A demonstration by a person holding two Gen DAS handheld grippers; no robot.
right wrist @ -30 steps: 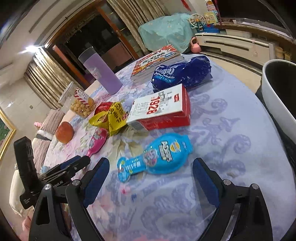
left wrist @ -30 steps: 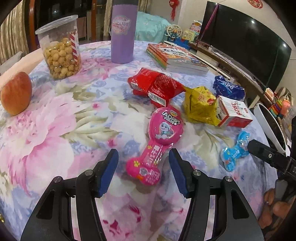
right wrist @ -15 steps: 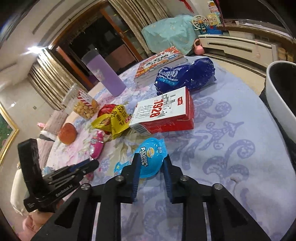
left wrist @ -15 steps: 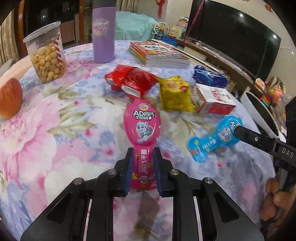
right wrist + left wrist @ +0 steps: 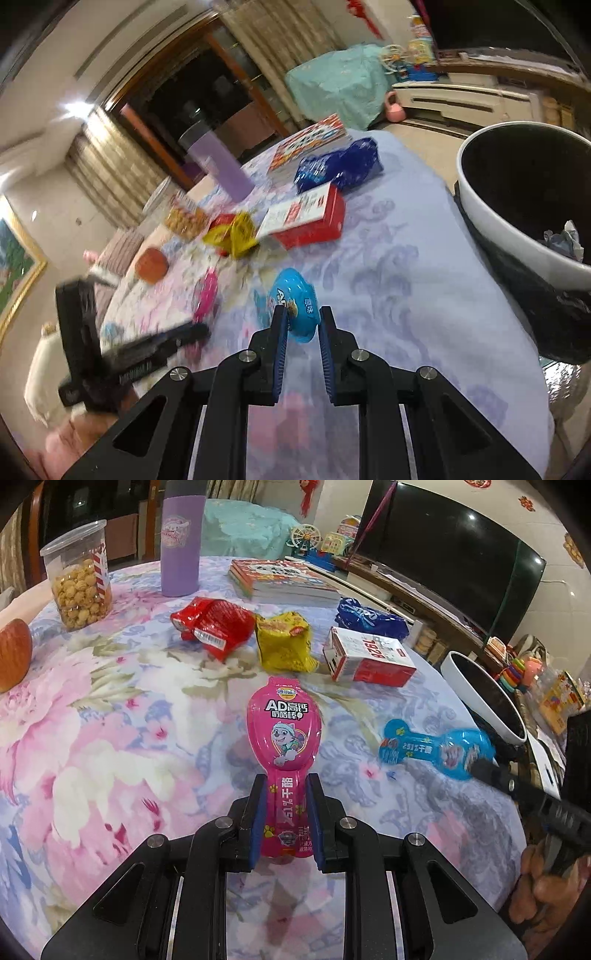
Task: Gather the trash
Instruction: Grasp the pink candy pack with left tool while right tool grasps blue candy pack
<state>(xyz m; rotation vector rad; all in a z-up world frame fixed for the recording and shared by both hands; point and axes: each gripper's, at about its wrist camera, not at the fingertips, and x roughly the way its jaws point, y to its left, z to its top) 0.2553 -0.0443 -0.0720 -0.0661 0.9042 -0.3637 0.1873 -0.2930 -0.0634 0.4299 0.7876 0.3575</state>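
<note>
Pink plastic fills my left gripper (image 5: 283, 823): my jaws are pinched on the narrow handle of the pink wrapper (image 5: 284, 734), whose wide head points away from me over the flowered table (image 5: 110, 738). Both pairs of jaws have just been closing, each now with a wrapper between the pads. My right gripper (image 5: 302, 332) clamps the round end of the blue wrapper (image 5: 293, 302), which looks raised off the cloth; from the left wrist view that blue wrapper (image 5: 436, 751) sticks out sideways from the dark finger tip at the right. Just beyond the right gripper, off the table's edge, stands the white bin (image 5: 491, 221) with a dark liner and some crumpled paper inside.

Farther along the table lie the other pieces: a red and white carton (image 5: 369, 661) on its side, a crumpled yellow bag (image 5: 284, 646) beside it, a red bag (image 5: 210, 626) to the left of that, and a blue bag (image 5: 369, 618) behind the carton. At the far left edge sits an apple (image 5: 13, 657), partly cut off. Behind these stand a clear jar of snack balls (image 5: 79, 579), a purple tumbler (image 5: 180, 539) and a stack of books (image 5: 284, 581). Past the table a dark television (image 5: 454, 568) sits on a low cabinet.
</note>
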